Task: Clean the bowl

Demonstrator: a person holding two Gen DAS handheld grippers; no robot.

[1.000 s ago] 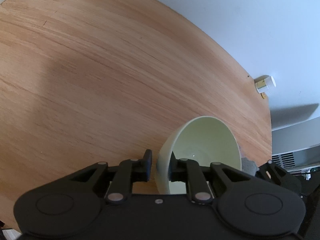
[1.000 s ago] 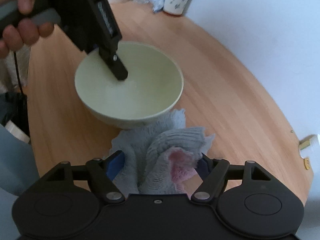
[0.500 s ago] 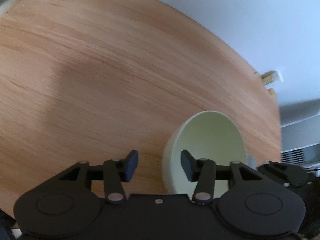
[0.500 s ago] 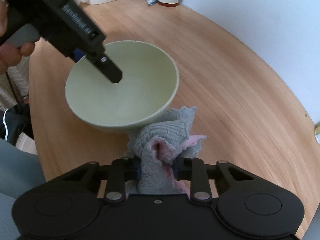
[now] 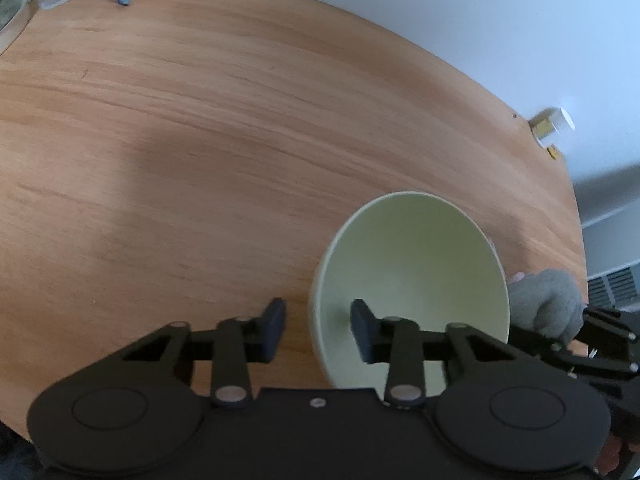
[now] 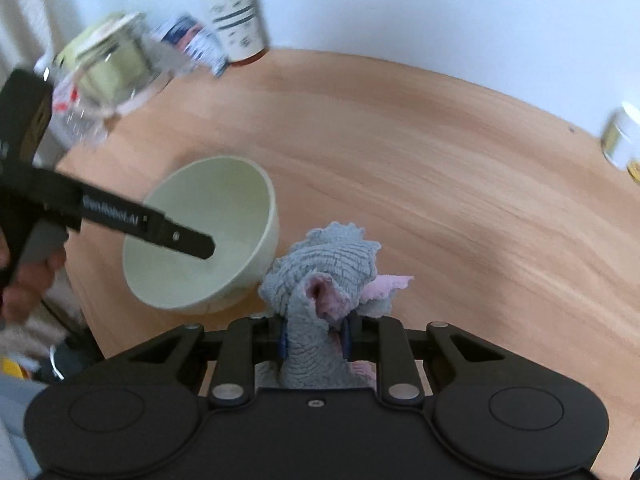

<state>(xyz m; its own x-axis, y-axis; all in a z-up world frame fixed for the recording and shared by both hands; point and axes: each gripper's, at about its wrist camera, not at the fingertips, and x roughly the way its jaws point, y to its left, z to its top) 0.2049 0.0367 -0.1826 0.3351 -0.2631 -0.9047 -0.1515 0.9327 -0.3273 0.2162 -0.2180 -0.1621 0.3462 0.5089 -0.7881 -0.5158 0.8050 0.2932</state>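
Grey cloth (image 6: 320, 280) is now clamped in the right gripper (image 6: 314, 338); left gripper (image 5: 318, 330) has spread wide astride the bowl (image 5: 412, 276) rim, so wiping can begin.

The left wrist camera sits just behind the left tool (image 5: 318, 330), looking forward and down along its fingers, very close to the pale green bowl (image 5: 412, 280), with the wooden bench (image 5: 200, 140) stretching away to a white wall. The right wrist camera sits likewise behind the right tool (image 6: 314, 338), facing across the bench (image 6: 440, 168) toward a canister (image 6: 236, 16) at the far edge, close above the grey cloth (image 6: 332, 264). Both views share the bowl (image 6: 208, 232), the cloth (image 5: 546, 300) and the bench top. Each also catches the other tool: the right (image 5: 576, 344) at the left view's lower right, the left (image 6: 184, 238) entering the right view from its left side.
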